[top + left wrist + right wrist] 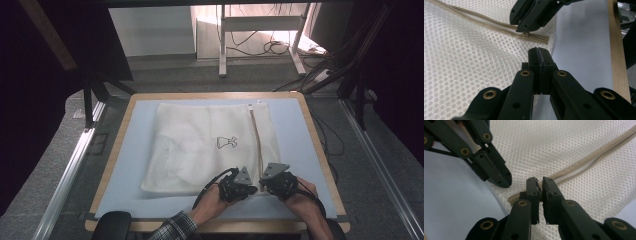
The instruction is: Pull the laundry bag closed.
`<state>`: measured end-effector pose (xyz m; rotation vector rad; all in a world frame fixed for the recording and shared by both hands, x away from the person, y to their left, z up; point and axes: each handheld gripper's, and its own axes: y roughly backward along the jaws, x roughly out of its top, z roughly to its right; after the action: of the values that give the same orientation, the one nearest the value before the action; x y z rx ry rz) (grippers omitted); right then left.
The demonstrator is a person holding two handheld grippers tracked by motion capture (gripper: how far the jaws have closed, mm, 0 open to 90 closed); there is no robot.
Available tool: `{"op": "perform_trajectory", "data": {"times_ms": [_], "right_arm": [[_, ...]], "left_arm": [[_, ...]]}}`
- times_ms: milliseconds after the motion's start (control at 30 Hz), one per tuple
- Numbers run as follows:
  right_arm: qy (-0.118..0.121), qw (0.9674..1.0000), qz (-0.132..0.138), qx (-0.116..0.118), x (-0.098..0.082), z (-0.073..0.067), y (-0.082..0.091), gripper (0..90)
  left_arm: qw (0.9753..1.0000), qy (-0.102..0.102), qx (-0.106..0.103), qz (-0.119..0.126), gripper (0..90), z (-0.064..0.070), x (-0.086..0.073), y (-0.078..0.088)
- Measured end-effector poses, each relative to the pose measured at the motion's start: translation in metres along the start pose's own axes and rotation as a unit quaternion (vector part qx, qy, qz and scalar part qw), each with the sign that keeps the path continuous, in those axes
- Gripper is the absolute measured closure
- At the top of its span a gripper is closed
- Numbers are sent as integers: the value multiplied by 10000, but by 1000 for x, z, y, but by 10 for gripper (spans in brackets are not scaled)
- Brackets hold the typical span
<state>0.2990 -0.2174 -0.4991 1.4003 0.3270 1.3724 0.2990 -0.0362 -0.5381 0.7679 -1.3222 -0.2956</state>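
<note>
Our right gripper (540,181) has its two black jaws pinched almost together on the near end of the beige zipper (584,162), and it appears to hold the small zipper pull there, though the pull itself is mostly hidden between the pads. Just beside it, our left gripper (539,51) is fully closed with its jaws meeting; a little white mesh seems caught between them at the bag's near corner, but we cannot be sure. In the high view both grippers sit side by side, left gripper (248,189) and right gripper (266,184), at the near right corner of the white mesh laundry bag (200,145). The bag lies flat on the pale blue mat (125,165), which covers the wooden table (116,145); the zipper runs along its right side, away from us toward the far edge, and a small dress outline is printed near its middle. We judge the step in hand to be drawing the pull along the zipper. To do it well, we should keep the left grip anchoring the corner so the mesh stays taut, and guide the right gripper straight along the track, low and steady, without twisting the pull
</note>
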Motion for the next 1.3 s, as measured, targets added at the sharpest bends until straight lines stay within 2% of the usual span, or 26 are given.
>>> {"op": "perform_trajectory", "data": {"times_ms": [67, 300, 633, 1033, 1300], "right_arm": [[-18, 10000, -2, -10, 1, 2, 0, 848], [-33, 10000, 6, -58, 1, 6, -4, 857], [-170, 9997, 54, -142, 2, 12, -8, 856], [-347, 9992, 161, -97, 1, 24, -13, 857], [-383, 9990, 174, -126, 3, 30, -17, 856]], "left_arm": [[10000, 26, -7, 32, 900, 1, 0, 0], [10000, -67, 6, -37, 900, 0, 0, 0], [10000, -23, 10, -3, 900, 1, 0, 0], [10000, -63, 63, 5, 899, 2, 0, 0], [10000, 7, 8, 2, 900, 1, 0, 0]]}}
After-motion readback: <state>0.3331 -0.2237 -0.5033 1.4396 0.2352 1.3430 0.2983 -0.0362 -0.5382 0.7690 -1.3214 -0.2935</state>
